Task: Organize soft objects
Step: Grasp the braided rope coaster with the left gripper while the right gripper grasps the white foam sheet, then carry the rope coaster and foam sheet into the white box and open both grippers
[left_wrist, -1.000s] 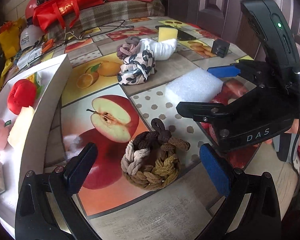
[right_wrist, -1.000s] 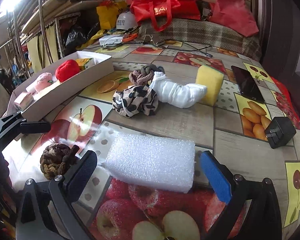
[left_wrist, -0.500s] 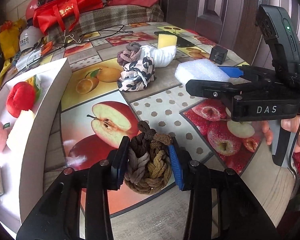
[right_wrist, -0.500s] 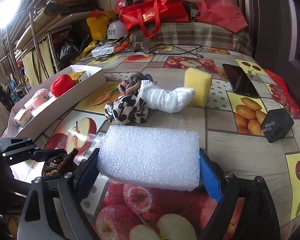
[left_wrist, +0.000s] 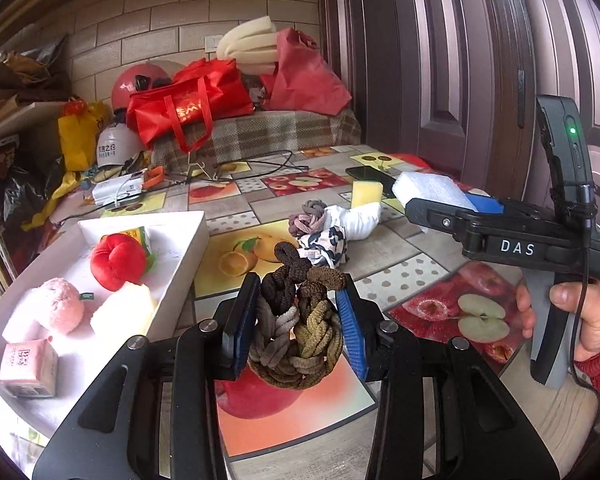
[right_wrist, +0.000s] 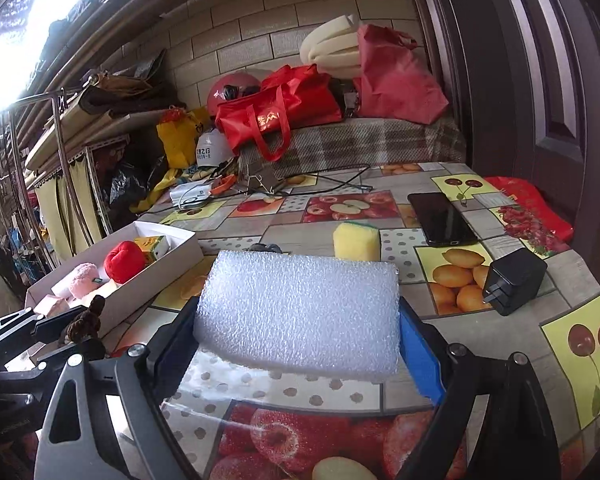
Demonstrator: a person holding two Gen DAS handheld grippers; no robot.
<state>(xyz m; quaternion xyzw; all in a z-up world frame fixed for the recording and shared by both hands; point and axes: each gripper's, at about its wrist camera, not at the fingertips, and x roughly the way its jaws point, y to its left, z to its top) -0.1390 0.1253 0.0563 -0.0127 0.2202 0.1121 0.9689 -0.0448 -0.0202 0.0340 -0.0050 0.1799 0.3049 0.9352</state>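
Observation:
My left gripper (left_wrist: 298, 320) is shut on a braided brown, grey and olive rope knot (left_wrist: 296, 332) and holds it above the fruit-print table. My right gripper (right_wrist: 300, 332) is shut on a white foam block (right_wrist: 298, 312), lifted off the table; the block also shows in the left wrist view (left_wrist: 432, 190), at the right. A white box (left_wrist: 188, 240) at the left holds a red plush (left_wrist: 118, 260), a pink plush (left_wrist: 60, 310) and other soft pieces. A leopard-print cloth (left_wrist: 326, 244), a white cloth (left_wrist: 356, 218), a grey knot (left_wrist: 310, 218) and a yellow sponge (right_wrist: 356, 242) lie on the table.
A phone (right_wrist: 440, 218) and a black charger (right_wrist: 514, 280) lie on the table's right side. Red bags (right_wrist: 284, 110), helmets and cables crowd the far end by the brick wall. A dark door stands at the right.
Both grippers closed on their objects and lifted them: the left raised the rope knot off the table, the right raised the foam block. Both views now tilt upward.

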